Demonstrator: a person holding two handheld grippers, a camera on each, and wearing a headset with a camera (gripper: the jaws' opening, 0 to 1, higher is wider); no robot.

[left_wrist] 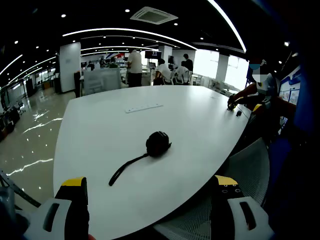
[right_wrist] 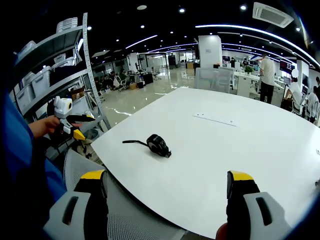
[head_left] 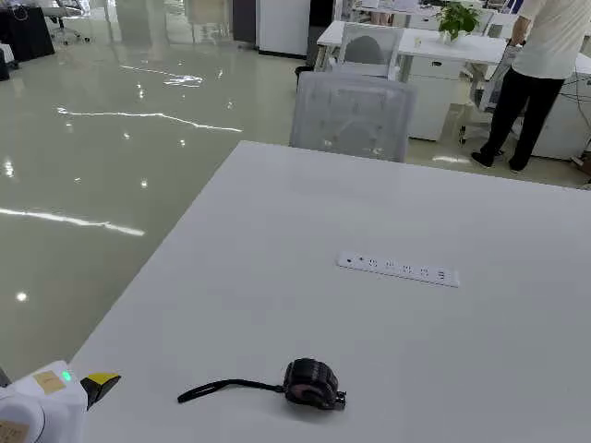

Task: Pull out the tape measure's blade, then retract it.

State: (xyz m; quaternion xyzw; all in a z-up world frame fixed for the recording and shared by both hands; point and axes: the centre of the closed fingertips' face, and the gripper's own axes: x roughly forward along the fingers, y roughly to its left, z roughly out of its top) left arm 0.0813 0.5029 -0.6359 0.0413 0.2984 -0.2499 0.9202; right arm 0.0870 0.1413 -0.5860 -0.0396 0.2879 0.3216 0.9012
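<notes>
Bright overhead lighting, floor (head_left: 111, 138) glare, fisheye edges

Black round-cased tape measure (head_left: 314, 384) and its black cord wrist strap (head_left: 226, 388) stand out against a plain white matte tabletop (head_left: 277, 240). The long white plastic power strip (head_left: 397, 269) is dotted with dark sockets. The mesh-backed office chair (head_left: 351, 115) is pale grey, and the glossy grey-green floor (head_left: 111, 138) is streaked with white reflections. The left gripper (left_wrist: 150, 182) and right gripper (right_wrist: 166, 175) are white-bodied, with black jaws tipped in yellow.
</notes>
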